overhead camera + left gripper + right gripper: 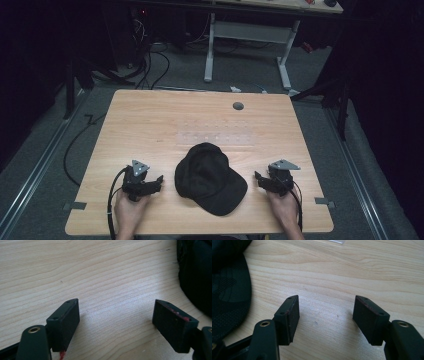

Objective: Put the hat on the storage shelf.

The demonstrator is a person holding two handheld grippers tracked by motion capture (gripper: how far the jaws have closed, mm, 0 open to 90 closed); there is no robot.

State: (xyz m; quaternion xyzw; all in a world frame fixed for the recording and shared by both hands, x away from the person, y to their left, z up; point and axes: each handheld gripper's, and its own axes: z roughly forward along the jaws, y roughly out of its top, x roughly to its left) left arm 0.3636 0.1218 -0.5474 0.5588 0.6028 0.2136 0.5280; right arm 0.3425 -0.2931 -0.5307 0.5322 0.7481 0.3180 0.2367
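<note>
Black fabric cap (210,178) is lying near the front edge of the wooden table (150,120), midway between the two grippers, with its brim pointing toward the person's right front and its crown toward the table's middle.

Left gripper (159,181) is resting low over the tabletop just left of the cap, held in the left hand (131,210); its jaws are standing wide apart with only bare wood between them. In the left gripper view, the cap (196,275) is sitting at the right edge, close beside the right-hand jaw but apart from it.

Right gripper (258,178) is sitting just right of the brim, held in the right hand (284,207); its jaws are likewise spread wide over bare wood and gripping nothing. In the right gripper view, the cap (229,290) is showing at the left edge, near the left-hand jaw, not touching.

Open wood is stretching behind the cap across the far half of the table. A small grey round cap (238,106) is sitting near the far edge. Narrow strips of free tabletop are remaining outside each gripper toward the side edges.
</note>
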